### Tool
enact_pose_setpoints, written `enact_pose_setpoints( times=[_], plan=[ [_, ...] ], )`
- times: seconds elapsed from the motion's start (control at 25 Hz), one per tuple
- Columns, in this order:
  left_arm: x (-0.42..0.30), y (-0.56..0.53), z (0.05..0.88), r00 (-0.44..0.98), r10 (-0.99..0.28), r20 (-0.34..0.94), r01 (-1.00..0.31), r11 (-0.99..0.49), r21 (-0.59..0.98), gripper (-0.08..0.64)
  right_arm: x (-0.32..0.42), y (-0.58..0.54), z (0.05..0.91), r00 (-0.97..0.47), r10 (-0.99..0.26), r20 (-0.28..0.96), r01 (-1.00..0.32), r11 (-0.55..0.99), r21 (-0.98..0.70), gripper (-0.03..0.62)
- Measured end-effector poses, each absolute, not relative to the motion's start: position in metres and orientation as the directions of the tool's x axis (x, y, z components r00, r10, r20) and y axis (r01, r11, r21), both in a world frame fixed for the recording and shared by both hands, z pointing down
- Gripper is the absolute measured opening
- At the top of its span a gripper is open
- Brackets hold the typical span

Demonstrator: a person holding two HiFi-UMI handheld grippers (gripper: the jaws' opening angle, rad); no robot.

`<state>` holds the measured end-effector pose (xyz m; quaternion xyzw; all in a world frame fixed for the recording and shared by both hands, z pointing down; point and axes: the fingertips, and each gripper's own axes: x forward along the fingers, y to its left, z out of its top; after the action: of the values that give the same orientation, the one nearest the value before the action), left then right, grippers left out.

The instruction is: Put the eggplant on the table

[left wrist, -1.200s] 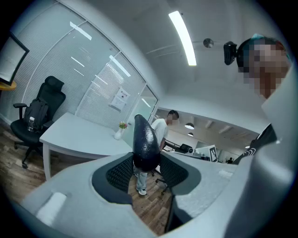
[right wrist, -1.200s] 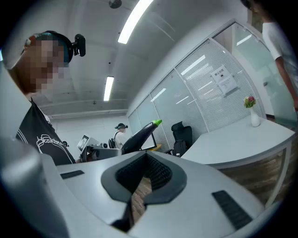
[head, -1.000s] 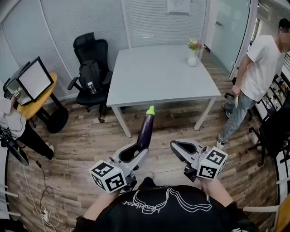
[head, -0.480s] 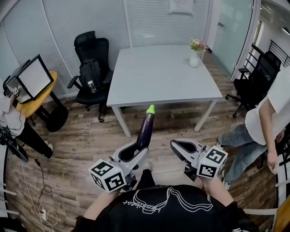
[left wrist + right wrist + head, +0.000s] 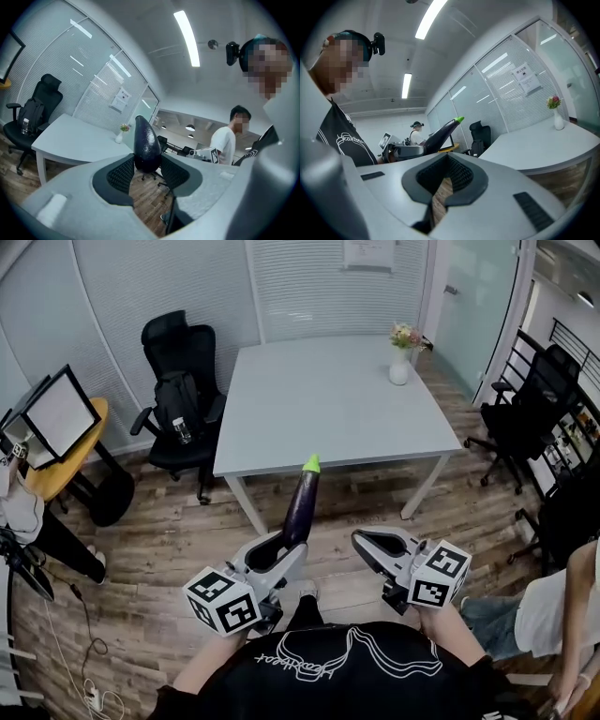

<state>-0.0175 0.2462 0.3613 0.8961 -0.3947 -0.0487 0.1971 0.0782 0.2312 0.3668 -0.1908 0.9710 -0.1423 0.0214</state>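
A dark purple eggplant (image 5: 301, 508) with a green tip stands nearly upright in my left gripper (image 5: 287, 549), whose jaws are shut on its lower end. The left gripper view shows the pads pressed against both sides of the eggplant (image 5: 146, 143). My right gripper (image 5: 368, 544) is beside it on the right, shut with nothing between its pads (image 5: 459, 174). Both are held over the wooden floor, short of the near edge of the light grey table (image 5: 328, 399). In the right gripper view the eggplant (image 5: 443, 131) shows at the left.
A white vase with flowers (image 5: 400, 367) stands at the table's far right corner. At the table's left is a black office chair (image 5: 178, 390), with more chairs (image 5: 525, 418) at the right. One person (image 5: 562, 606) is at the lower right, another with a monitor (image 5: 56, 413) at the left.
The table has come a little nearer and both grippers have advanced toward it together. The person in the white shirt has crossed from the right edge to the lower right corner.
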Motion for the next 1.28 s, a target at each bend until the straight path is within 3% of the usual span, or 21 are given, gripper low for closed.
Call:
enact_pose_setpoints(
  times=[0.88, 1.28],
  plan=[
    [-0.084, -0.011, 0.359, 0.761, -0.642, 0.092, -0.61, -0.661, 0.438, 0.183, 0.019, -0.01, 0.368, -0.868, -0.493, 0.058, -0.479, 0.802, -0.355, 0.009],
    [-0.104, -0.064, 0.365, 0.766, -0.635, 0.096, -0.606, -0.666, 0.435, 0.183, 0.001, -0.063, 0.374, -0.859, -0.508, 0.061, -0.493, 0.79, -0.365, 0.009]
  ],
)
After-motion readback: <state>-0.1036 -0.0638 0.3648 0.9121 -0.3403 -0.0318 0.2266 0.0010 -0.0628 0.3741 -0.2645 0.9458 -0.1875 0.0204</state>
